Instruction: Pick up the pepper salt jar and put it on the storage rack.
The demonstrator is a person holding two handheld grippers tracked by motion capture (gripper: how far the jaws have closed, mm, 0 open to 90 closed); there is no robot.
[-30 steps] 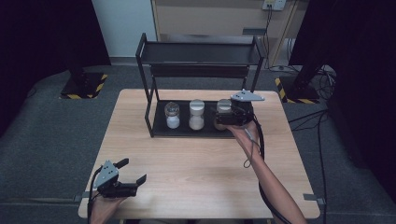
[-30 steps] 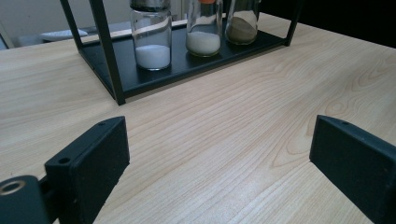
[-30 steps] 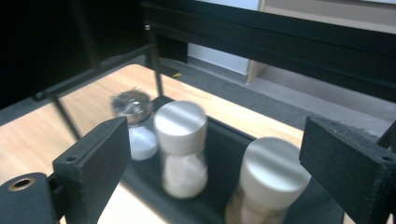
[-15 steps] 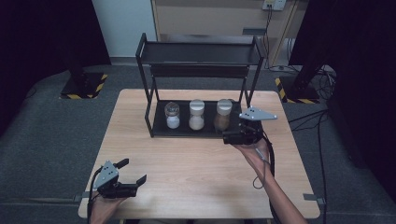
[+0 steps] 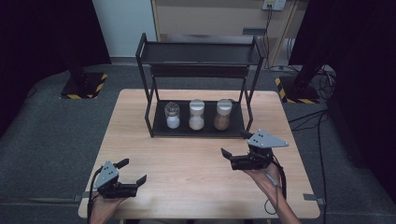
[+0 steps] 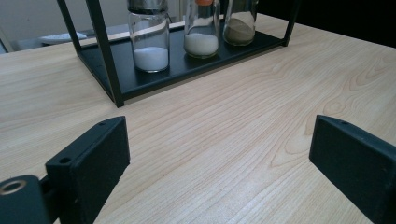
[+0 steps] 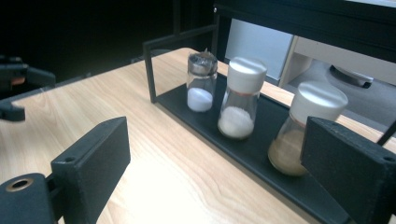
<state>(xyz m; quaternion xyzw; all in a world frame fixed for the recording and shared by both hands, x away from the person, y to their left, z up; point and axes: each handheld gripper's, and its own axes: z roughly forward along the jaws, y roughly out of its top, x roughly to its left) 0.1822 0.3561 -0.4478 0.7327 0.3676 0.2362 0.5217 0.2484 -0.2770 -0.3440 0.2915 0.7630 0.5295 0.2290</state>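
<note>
Black two-tier rack (image 5: 201, 60) at the far middle of the wooden table (image 5: 187, 177), serving as the reference landmark. On the rack's bottom shelf stand three jars in a row, each apart from its neighbours: a metal-capped jar of white powder (image 5: 172, 115) at the left end, a white-capped jar of pale grains (image 5: 196, 115) in the middle, and a white-capped jar of brown powder (image 5: 222, 115) at the right end. The rack's upper shelf carries nothing.

Right gripper (image 5: 236, 150) in front of the rack's right front post, near it but apart, above the tabletop; its jaws stand wide apart with nothing between them, and the brown jar lies nearest to it. Left gripper (image 5: 133, 171) well in front of the rack's left side, at the table's near edge; its jaws are likewise spread, with bare wood between them.
</note>
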